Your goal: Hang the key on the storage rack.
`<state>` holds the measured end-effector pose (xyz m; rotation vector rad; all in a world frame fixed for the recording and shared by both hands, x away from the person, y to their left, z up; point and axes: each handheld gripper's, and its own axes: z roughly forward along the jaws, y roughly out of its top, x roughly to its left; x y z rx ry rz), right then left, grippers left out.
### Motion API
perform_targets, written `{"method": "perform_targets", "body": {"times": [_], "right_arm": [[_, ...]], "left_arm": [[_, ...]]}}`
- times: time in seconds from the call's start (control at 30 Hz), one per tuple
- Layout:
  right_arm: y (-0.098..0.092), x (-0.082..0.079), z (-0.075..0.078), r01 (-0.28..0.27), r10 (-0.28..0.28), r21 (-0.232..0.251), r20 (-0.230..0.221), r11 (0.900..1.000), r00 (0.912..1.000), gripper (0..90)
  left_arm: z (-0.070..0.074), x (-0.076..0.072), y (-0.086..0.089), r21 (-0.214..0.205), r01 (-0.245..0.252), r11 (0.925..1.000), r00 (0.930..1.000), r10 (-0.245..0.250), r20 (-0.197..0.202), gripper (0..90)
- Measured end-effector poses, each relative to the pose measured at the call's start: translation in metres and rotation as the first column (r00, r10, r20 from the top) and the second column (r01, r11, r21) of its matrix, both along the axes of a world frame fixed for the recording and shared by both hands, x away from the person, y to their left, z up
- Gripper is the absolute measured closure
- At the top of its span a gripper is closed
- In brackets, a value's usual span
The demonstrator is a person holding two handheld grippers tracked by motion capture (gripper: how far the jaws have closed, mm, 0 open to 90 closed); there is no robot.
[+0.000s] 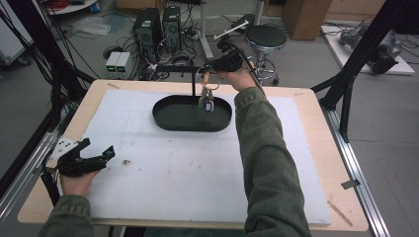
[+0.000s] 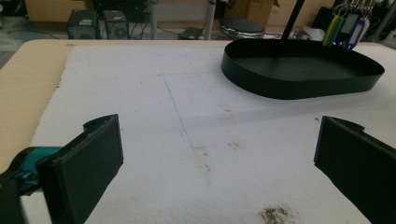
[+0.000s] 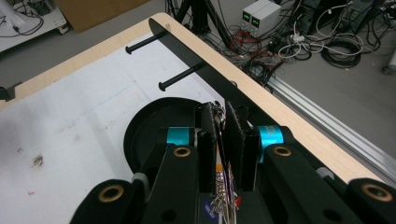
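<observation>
My right gripper (image 1: 210,69) was clamped on the key bunch (image 1: 207,101), which hung down over the black tray (image 1: 173,118) just right of the stand's pegs (image 3: 180,77). My left gripper (image 1: 99,155) rested open, near left.

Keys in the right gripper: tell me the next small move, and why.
Probably ease the right gripper toward a free peg on the rack's bar. Its jaws are shut on the keys, which hang over the tray with their tags near its floor, so they are not hooked yet. The left gripper rests open on the mat, away from the work.
</observation>
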<state>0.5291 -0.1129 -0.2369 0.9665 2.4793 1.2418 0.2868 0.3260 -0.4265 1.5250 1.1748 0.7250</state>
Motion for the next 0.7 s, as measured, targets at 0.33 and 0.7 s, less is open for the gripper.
{"method": "perform_targets", "body": {"times": [0.33,0.7], "right_arm": [[0.008,0.008,-0.011,0.017,-0.017,-0.043,0.006,0.9989,0.9998,83.0],[0.011,0.013,-0.018,0.034,-0.034,-0.072,0.009,0.9968,0.9994,82.3]], "left_arm": [[0.000,0.000,0.001,0.000,-0.004,1.0000,1.0000,0.004,0.001,1.7],[-0.001,0.001,0.000,0.002,-0.001,1.0000,1.0000,0.001,-0.008,1.8]]}}
